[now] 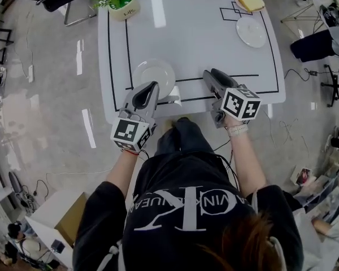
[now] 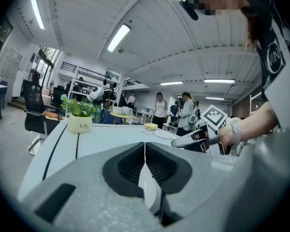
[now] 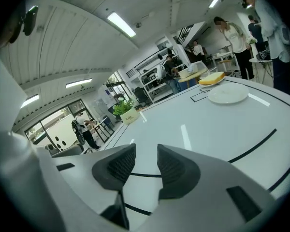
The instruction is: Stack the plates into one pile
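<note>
The white surface (image 1: 198,38) fills my head view. My left tool (image 1: 153,87) sits at the 6 o'clock rim of the near plate (image 1: 152,72), its jaws pressed together with nothing between the pads. My right tool (image 1: 211,73), at that plate's 3 o'clock, stands wide and empty. The second plate (image 1: 251,31) lies well apart toward 1 o'clock, with a yellow block (image 1: 250,1) at its 12.
</note>
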Demonstrator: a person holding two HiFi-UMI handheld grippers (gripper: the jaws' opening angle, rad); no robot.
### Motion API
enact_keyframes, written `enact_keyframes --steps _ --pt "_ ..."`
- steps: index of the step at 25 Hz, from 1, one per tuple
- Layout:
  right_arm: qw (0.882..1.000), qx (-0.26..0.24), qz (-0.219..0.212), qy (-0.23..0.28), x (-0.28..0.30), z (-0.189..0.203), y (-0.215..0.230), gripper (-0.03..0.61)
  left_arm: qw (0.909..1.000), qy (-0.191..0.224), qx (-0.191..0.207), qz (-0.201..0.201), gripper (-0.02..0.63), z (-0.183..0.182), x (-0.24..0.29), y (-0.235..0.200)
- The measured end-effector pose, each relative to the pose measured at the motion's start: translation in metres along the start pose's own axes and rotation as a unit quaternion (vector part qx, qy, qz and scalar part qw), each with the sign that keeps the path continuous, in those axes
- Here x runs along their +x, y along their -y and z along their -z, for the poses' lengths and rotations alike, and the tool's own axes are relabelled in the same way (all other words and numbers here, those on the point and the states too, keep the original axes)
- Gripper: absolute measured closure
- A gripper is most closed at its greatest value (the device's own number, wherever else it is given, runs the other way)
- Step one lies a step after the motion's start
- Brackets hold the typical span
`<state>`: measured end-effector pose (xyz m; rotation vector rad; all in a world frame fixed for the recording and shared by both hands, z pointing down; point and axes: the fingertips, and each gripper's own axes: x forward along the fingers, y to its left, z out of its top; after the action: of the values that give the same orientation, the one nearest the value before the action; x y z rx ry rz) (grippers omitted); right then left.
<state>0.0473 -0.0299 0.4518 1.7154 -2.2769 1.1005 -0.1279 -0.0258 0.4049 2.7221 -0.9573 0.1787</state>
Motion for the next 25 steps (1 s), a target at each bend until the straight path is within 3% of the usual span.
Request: enact_keyframes --steps 9,25 --pt "0.999 0.021 0.026 0.037 -0.036 -0.037 0.071 0.436 0.9989 -0.001 0.009 0.046 0.604 -0.019 0.069 0.048" --pt "1.000 -0.013 0.027 0.003 -0.039 -0.112 0.203 0.436 0.9996 -0.004 -0.007 0.026 0.606 -0.036 0.205 0.094"
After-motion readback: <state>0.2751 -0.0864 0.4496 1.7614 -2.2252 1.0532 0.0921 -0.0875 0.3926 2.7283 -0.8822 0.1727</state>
